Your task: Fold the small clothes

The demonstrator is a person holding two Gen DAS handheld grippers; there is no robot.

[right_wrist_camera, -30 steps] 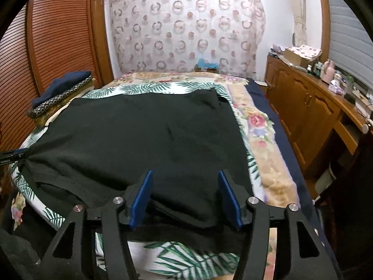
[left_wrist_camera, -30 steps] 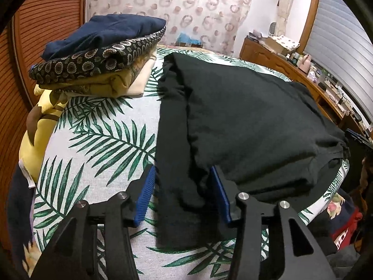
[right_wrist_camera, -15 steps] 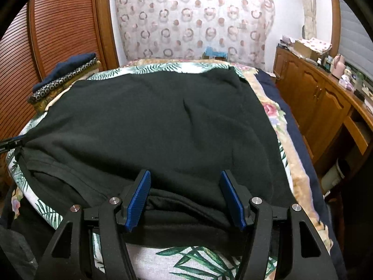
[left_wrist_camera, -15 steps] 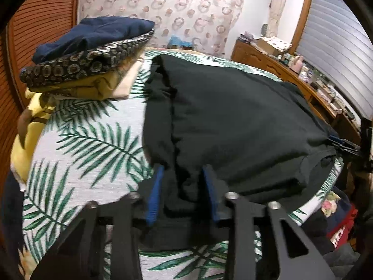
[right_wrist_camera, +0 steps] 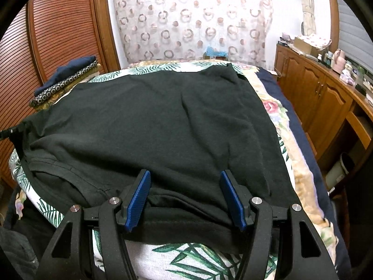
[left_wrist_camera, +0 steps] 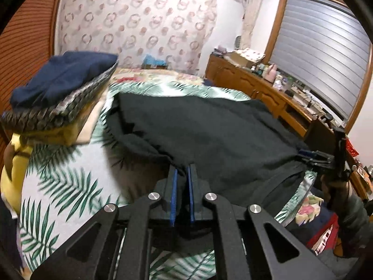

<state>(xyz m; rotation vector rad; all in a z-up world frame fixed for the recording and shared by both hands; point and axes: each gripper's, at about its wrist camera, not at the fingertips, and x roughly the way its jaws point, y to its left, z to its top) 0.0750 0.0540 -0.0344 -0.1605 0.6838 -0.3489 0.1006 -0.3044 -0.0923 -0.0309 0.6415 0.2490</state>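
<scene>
Garment (left_wrist_camera: pixel 221 135), one black top, lies flat on the palm-print bedspread (left_wrist_camera: pixel 58 186), long axis running away from the cam toward the curtain. Left gripper (left_wrist_camera: pixel 181 175) has just closed, now clamped on the near-left fabric edge and lifting it vs. 1 s ago. One clothes stack (left_wrist_camera: pixel 58 93) sits left of the garment.

R wrist view: same garment (right_wrist_camera: pixel 163 121), right gripper (right_wrist_camera: pixel 184 182) jaws apart over near hem, unchanged. Stack (right_wrist_camera: pixel 67 77) far-left.
</scene>
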